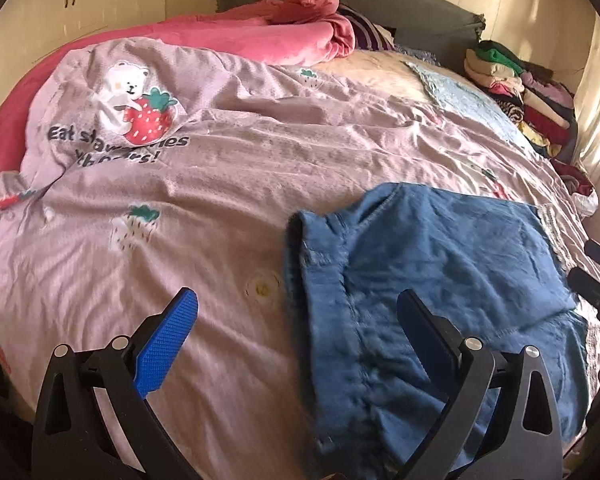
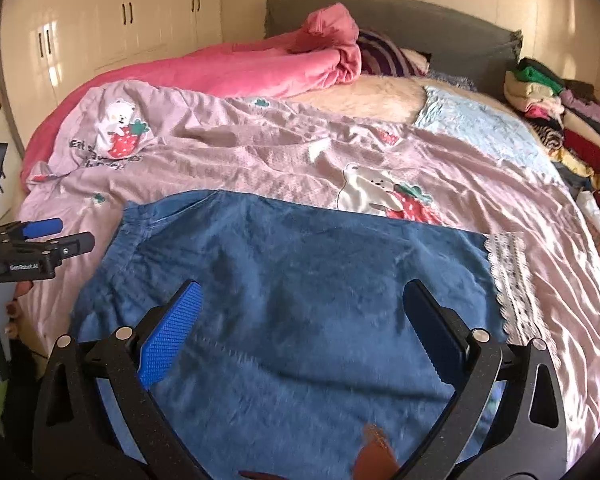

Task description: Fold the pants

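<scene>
Left tool: jaws spread wide, nothing between them; left finger over bare bedcover, right finger over the pants' waist end. Also seen from the side at the left edge of the right wrist view.
Right tool: jaws spread wide, nothing held; both fingers hover above the blue fabric. Contact with the cloth cannot be told.
Pants: blue denim-like pair, lying flat on the near part of the bed, waistband to the left, white lace trim at the right edge. Fold count cannot be told.
Brown patch: on the pants, at the near edge of the right wrist view.
Bedcover: lilac, creased, printed with bear and strawberry; directly under the pants.
Pink blanket: bunched toward the head of the bed.
Clothes pile: stacked at the far right of the bed.
Headboard: grey, against the wall.
Cupboards: cream, far left.
</scene>
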